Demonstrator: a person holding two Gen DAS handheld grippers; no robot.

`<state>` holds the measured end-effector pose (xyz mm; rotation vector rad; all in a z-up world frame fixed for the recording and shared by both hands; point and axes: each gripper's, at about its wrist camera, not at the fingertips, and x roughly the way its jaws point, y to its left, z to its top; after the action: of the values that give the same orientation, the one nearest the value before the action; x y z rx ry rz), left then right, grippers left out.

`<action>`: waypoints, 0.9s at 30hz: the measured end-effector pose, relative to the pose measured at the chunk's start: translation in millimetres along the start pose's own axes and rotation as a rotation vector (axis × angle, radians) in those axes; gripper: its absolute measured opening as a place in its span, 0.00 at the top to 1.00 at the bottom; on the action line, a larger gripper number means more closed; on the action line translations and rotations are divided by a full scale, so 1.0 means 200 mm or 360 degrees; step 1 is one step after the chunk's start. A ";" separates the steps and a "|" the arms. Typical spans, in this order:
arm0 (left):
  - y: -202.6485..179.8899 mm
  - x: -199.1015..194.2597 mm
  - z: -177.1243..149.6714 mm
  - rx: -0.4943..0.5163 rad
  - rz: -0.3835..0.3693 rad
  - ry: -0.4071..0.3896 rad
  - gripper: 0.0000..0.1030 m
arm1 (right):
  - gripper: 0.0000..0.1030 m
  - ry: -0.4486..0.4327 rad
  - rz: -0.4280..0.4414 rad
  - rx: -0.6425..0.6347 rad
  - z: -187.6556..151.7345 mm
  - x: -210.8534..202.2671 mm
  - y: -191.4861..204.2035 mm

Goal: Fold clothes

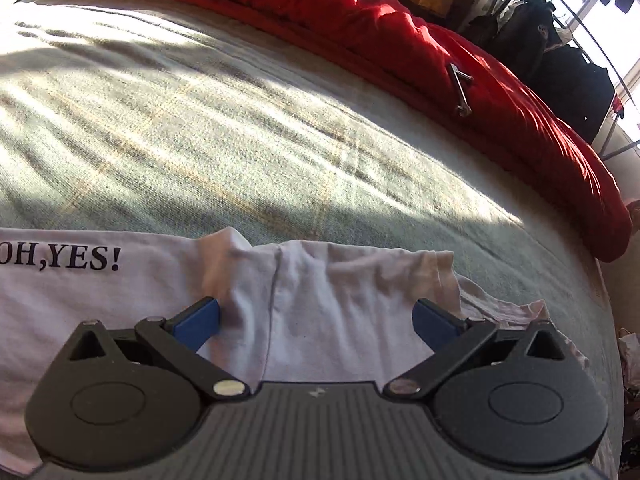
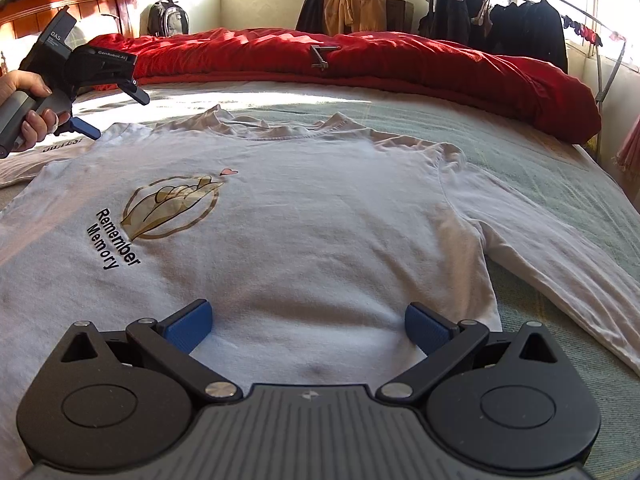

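Note:
A white long-sleeved shirt (image 2: 304,216) lies flat and face up on the bed, printed with a gold emblem and "Remember Memory". Its right sleeve (image 2: 560,264) stretches out toward the lower right. My right gripper (image 2: 308,326) stands open just over the shirt's lower body, with nothing pinched. My left gripper (image 2: 116,114), held by a hand (image 2: 30,114), is open at the shirt's far left shoulder. In the left wrist view the left gripper (image 1: 318,320) straddles rumpled white cloth (image 1: 340,280) beside the "OH,YES!" lettering (image 1: 60,260), jaws wide apart.
A pale green bedspread (image 2: 540,168) covers the bed. A red duvet (image 2: 400,64) is heaped along the far side, with a small metal object (image 2: 320,56) on it. Behind stand a clothes rail with dark jackets (image 2: 520,28), a backpack (image 2: 168,18) and a wooden headboard (image 2: 80,4).

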<state>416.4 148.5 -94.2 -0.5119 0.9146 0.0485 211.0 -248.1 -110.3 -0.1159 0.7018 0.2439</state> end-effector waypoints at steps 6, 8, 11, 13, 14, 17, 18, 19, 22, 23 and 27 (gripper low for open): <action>-0.01 0.09 0.08 0.0018 0.0062 -0.0062 0.01 | 0.00 -0.0005 0.0005 -0.0002 0.00 0.00 0.00; -0.02 0.09 0.10 0.0010 0.0079 -0.0086 0.01 | 0.00 -0.0006 0.0007 0.0000 0.00 0.00 0.00; -0.02 0.01 0.09 -0.0021 0.0019 -0.0132 0.01 | 0.00 -0.0007 0.0007 -0.0001 0.00 0.00 0.00; -0.02 -0.04 0.08 -0.0041 -0.0021 -0.0162 0.01 | 0.00 -0.0007 0.0005 -0.0002 0.00 0.00 0.00; -0.02 -0.06 0.07 -0.0044 -0.0048 -0.0161 0.01 | 0.00 -0.0008 0.0005 -0.0002 0.00 0.00 0.00; -0.05 -0.06 0.04 0.0003 -0.0128 -0.0092 0.01 | 0.00 -0.0008 0.0002 -0.0004 0.00 0.00 0.00; -0.06 -0.04 0.03 0.0029 -0.0119 -0.0073 0.01 | 0.00 -0.0008 0.0001 -0.0004 0.00 0.00 0.00; -0.07 -0.02 0.03 0.0055 -0.0096 -0.0061 0.01 | 0.00 -0.0008 0.0001 -0.0005 0.00 0.00 0.00; -0.08 0.07 0.03 0.0056 -0.0058 -0.0026 0.01 | 0.00 -0.0006 0.0000 -0.0005 0.00 0.01 0.00; -0.08 0.10 0.04 0.0059 -0.0050 -0.0028 0.01 | 0.00 -0.0006 0.0001 -0.0004 0.00 0.01 0.00; -0.10 0.17 0.10 0.0066 0.0018 -0.0039 0.01 | 0.00 -0.0006 0.0002 -0.0004 0.00 0.01 0.00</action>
<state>456.3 134.2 -102.9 -0.4668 0.8928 0.0460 212.3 -247.0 -110.5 -0.1171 0.6976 0.2463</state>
